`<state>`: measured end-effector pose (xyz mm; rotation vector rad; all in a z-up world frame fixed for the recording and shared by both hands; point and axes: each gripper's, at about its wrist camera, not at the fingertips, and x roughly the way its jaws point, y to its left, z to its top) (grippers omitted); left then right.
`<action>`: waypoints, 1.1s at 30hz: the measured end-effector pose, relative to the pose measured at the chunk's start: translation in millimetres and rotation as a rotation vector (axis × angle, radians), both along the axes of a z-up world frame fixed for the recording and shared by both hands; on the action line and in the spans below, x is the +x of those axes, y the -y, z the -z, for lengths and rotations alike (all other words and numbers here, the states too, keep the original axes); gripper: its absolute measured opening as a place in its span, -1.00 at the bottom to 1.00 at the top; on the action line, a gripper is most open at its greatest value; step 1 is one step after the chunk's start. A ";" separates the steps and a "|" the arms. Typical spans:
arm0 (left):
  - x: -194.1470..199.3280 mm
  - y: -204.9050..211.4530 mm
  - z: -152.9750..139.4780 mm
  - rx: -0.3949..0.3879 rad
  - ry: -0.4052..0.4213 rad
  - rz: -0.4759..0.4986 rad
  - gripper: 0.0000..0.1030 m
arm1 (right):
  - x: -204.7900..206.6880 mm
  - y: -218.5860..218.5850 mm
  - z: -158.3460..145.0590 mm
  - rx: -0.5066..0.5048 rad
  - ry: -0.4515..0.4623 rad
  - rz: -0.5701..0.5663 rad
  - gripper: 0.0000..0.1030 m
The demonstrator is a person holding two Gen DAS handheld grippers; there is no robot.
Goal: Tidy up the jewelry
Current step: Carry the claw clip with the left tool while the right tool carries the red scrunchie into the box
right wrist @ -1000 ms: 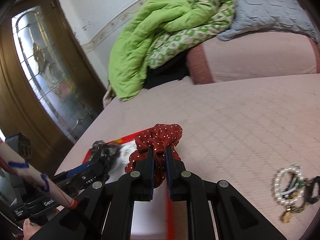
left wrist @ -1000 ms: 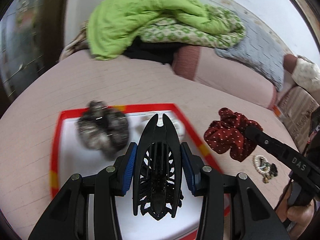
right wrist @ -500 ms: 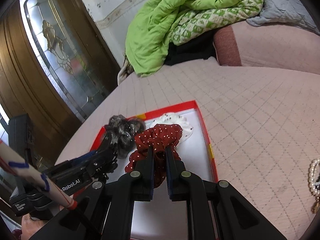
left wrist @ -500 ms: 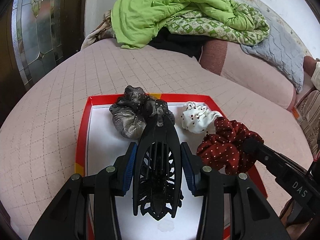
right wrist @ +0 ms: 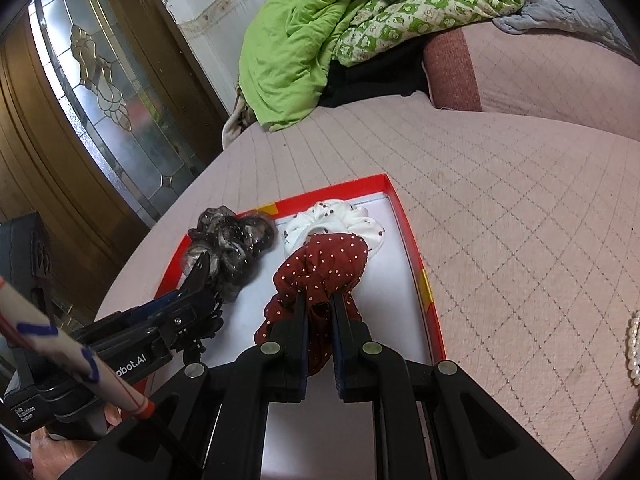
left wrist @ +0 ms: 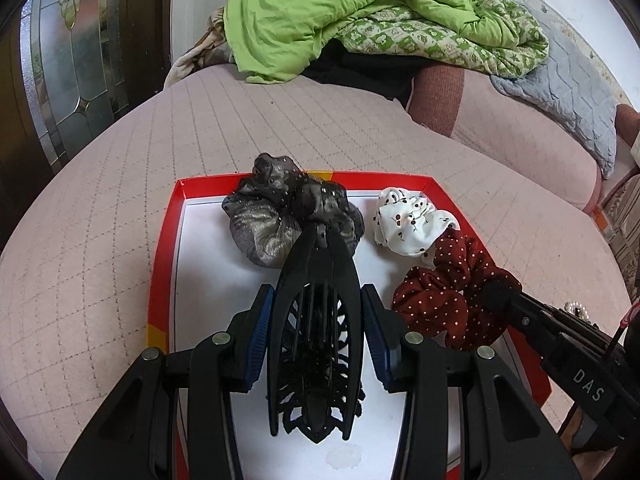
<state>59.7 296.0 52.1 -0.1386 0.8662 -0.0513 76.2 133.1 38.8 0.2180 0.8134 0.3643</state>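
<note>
Scrunchies and a clip are being gathered into the red-rimmed tray (left wrist: 162, 264) on the pink bedspread (left wrist: 100, 208), so both grippers hover over its white floor. Left gripper (left wrist: 318, 308) is clamped on a black claw clip (left wrist: 316, 340), pads pressing its two flanks so the clip points forward, its tip reaching the grey scrunchie (left wrist: 264, 224) at the tray's far edge. Right gripper (right wrist: 319, 308) is pinched tight on a fold of the red dotted scrunchie (right wrist: 320, 268), which hangs against the white scrunchie (right wrist: 344, 224), just inside the right rim. Gripping a bunched fold likely keeps the soft fabric from slipping. Whether either item rests on the tray floor I cannot tell. A pearl bracelet (right wrist: 633, 344) lies outside on the bedspread, probably waiting its turn.
</note>
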 end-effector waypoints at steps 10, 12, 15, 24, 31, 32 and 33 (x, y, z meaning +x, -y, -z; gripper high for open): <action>6.7 5.5 3.6 0.014 -0.015 0.003 -0.18 | 2.8 3.3 9.3 -0.011 -0.041 0.011 -0.78; 6.7 5.7 3.8 0.014 -0.016 0.003 -0.18 | 3.6 4.8 10.7 -0.014 -0.047 0.012 -0.77; 8.2 6.0 4.3 0.017 -0.019 0.002 -0.18 | 4.6 5.0 12.6 -0.017 -0.055 0.012 -0.77; 8.2 5.6 4.8 0.022 -0.013 -0.001 -0.18 | 6.4 5.8 15.8 -0.024 -0.063 0.013 -0.74; 6.9 8.1 0.4 0.031 0.005 0.004 -0.18 | 4.9 6.6 12.6 -0.025 -0.056 0.011 -0.70; 6.5 8.9 -0.3 0.034 0.009 0.006 -0.18 | 4.5 6.9 11.9 -0.023 -0.055 0.010 -0.68; 6.0 10.0 -0.8 0.035 0.011 0.007 -0.18 | 3.8 7.1 11.2 -0.022 -0.053 0.010 -0.68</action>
